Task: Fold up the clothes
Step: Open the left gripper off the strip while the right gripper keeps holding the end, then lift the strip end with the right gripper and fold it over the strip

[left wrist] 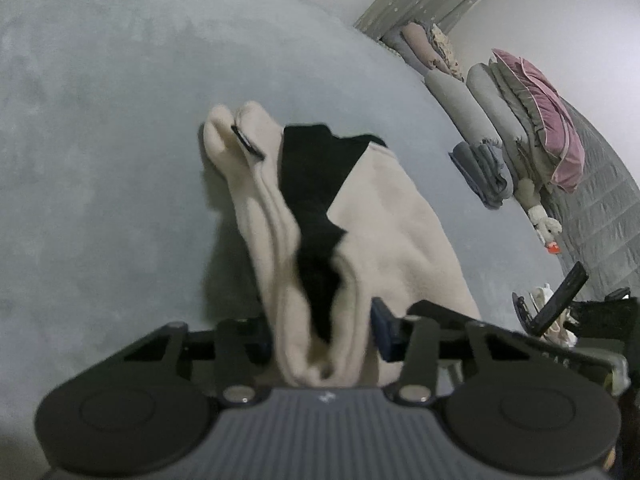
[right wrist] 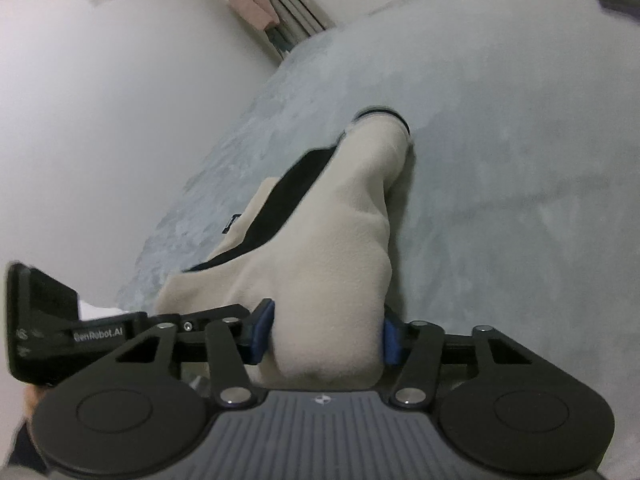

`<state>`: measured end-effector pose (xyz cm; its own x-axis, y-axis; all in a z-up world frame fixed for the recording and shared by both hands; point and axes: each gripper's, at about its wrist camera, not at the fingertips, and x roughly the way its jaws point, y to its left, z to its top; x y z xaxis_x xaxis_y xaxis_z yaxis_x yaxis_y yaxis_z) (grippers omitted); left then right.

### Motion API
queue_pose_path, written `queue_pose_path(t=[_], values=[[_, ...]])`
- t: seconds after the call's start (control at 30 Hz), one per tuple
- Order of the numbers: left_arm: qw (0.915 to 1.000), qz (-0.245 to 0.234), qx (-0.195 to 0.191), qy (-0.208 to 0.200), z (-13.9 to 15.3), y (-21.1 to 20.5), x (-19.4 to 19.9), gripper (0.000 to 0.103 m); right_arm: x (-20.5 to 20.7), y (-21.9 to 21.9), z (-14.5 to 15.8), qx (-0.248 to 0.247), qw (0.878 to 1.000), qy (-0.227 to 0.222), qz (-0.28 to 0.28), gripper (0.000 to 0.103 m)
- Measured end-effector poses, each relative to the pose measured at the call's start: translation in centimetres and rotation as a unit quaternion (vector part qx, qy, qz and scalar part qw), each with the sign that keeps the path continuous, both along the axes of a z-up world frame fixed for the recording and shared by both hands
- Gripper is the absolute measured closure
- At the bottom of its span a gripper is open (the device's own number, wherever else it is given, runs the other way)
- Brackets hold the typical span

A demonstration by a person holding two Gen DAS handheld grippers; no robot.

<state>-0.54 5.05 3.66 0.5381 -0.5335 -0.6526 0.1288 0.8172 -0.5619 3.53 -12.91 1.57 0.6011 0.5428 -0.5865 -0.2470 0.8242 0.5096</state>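
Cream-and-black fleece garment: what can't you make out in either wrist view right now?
- Left wrist view: the cream-and-black fleece garment bunches over the left gripper, hiding its left pad; blurred there.
- Right wrist view: the right gripper closes on a thick fold; the layers inside are hidden.
- Both views: garment type unclear; its near end is hidden behind the gripper bodies.

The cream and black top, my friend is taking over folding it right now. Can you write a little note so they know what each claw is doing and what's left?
Left claw: shut on a bunched cream and black top at its near end.
Right claw: shut on a thick cream fold of the same top.
The top stretches away from both claws over the grey carpet, a cuff at the far end.
Done: both ends gripped.
Left: probably spread it flat, fold it, then set it down neatly.
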Motion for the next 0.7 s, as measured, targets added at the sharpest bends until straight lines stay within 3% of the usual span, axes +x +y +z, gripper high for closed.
queue_pose_path(t=[0.27, 0.7], values=[[0.9997, 0.014, 0.013, -0.017, 1.2, -0.3, -1.0, 0.067, -2.0, 3.0, 2.5, -0.096, 0.992, -0.076, 0.0, 0.057], [0.9961, 0.032, 0.008, -0.081, 6.3, 2.7, -2.3, 0.068, -2.3, 6.9, 6.0, -0.097, 0.983, -0.153, -0.008, 0.059]])
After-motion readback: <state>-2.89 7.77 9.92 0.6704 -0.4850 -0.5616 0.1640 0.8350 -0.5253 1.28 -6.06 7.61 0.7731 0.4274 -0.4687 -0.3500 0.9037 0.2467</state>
